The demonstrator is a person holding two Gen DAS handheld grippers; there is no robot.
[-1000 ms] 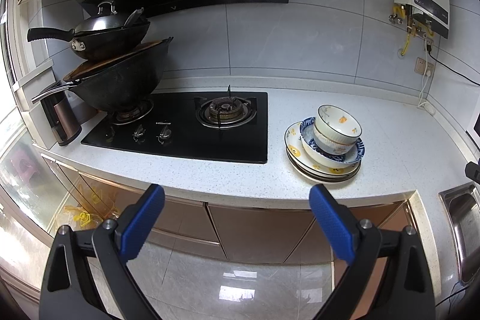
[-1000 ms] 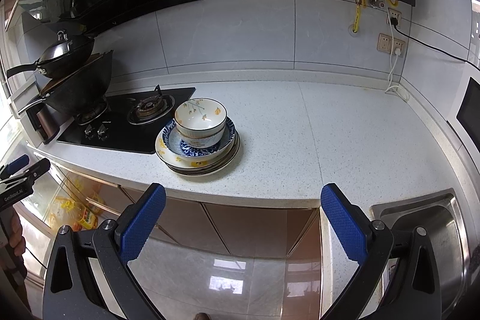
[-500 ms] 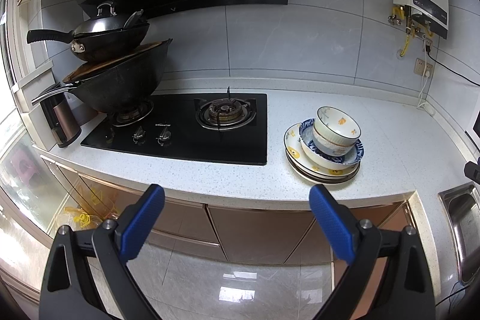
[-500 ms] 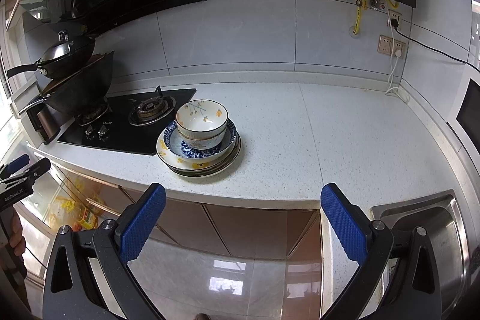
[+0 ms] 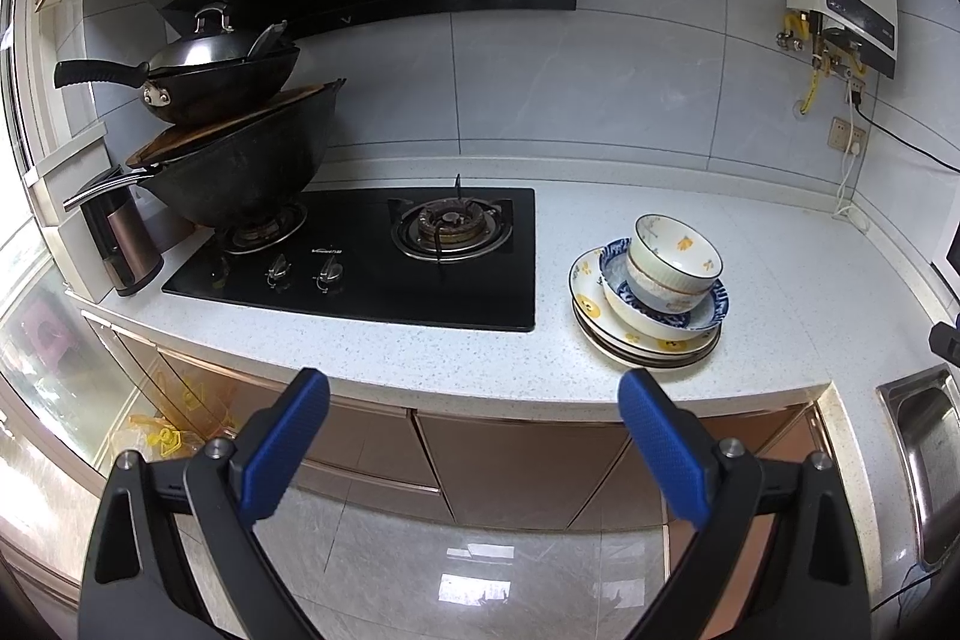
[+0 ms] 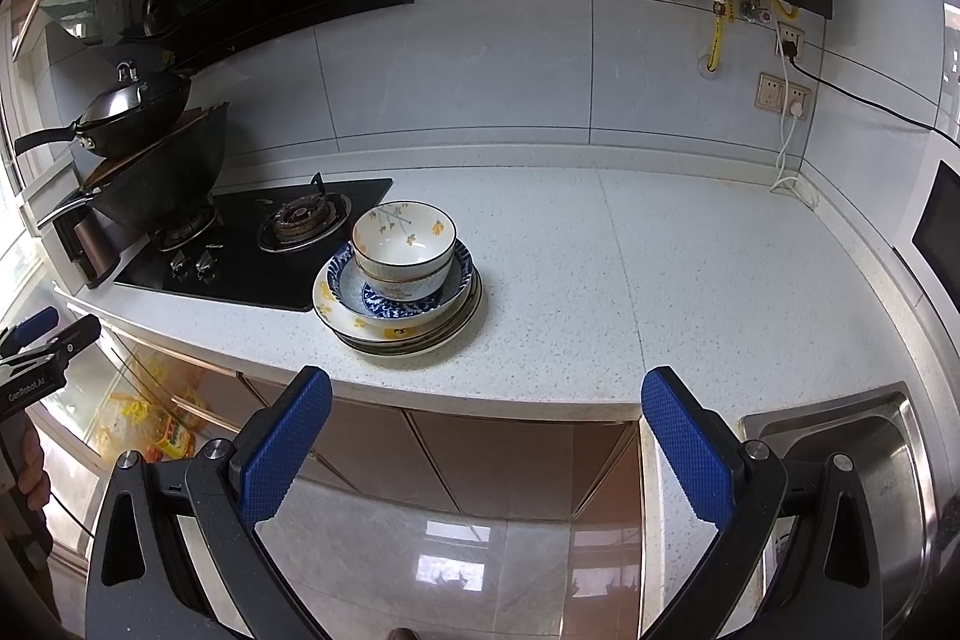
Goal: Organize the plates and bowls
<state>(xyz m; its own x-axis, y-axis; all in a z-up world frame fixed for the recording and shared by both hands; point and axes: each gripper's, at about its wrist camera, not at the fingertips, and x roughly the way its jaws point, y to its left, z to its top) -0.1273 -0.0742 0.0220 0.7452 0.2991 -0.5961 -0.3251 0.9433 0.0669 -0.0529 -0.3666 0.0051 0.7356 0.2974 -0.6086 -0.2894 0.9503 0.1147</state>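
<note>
A: Where are the dishes?

B: Stacked on the table (image 6: 600, 280), just right of the hob (image 5: 372, 268) — a floral bowl (image 6: 403, 247) in a blue-patterned bowl (image 6: 414, 301), on what look like several plates (image 6: 384, 334).

A: And the grippers?

B: The left hand-held gripper (image 5: 474, 445) and right hand-held gripper (image 6: 487, 445) both gape wide, holding nothing — short of the table edge.

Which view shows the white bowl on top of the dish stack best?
The right wrist view: the white bowl sits near centre, interior and rim both visible. In the left wrist view it lies further right, showing mostly its outer side.
</note>
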